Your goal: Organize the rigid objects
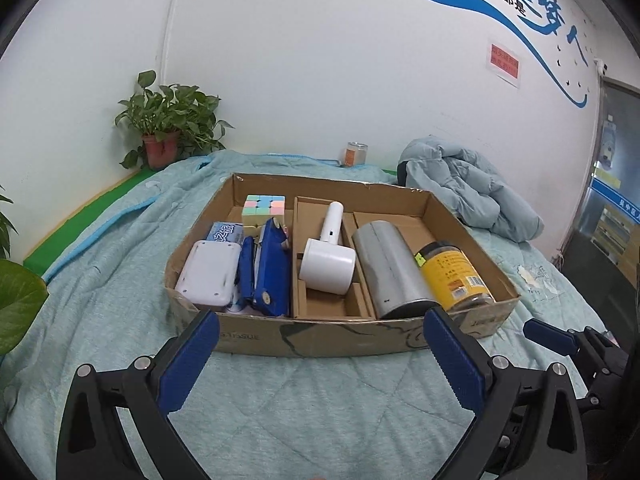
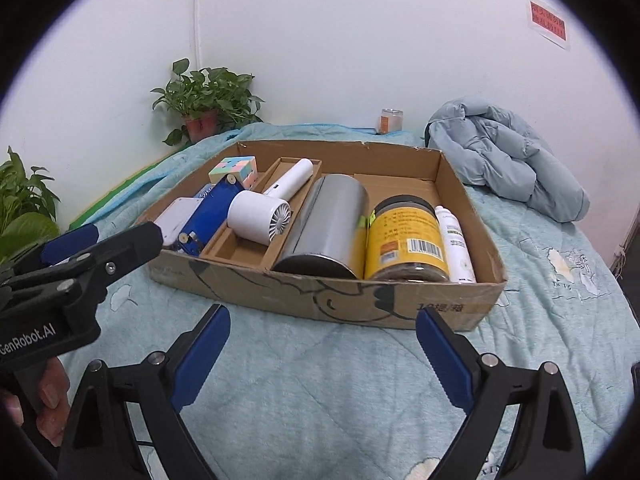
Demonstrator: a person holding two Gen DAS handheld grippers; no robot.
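While both grippers gape empty: left gripper (image 1: pixel 320 354) | right gripper (image 2: pixel 322 346) | white bottle (image 2: pixel 456 246) hidden from left view | box (image 2: pixel 360 308)

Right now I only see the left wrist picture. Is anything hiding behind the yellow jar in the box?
Observer: Yes. The right wrist view shows a slim white bottle lying between the yellow jar and the right wall of the box.
Operator: Are the other tongs holding something?
Observer: No. The right tongs are open with nothing between them, above the quilt in front of the box.
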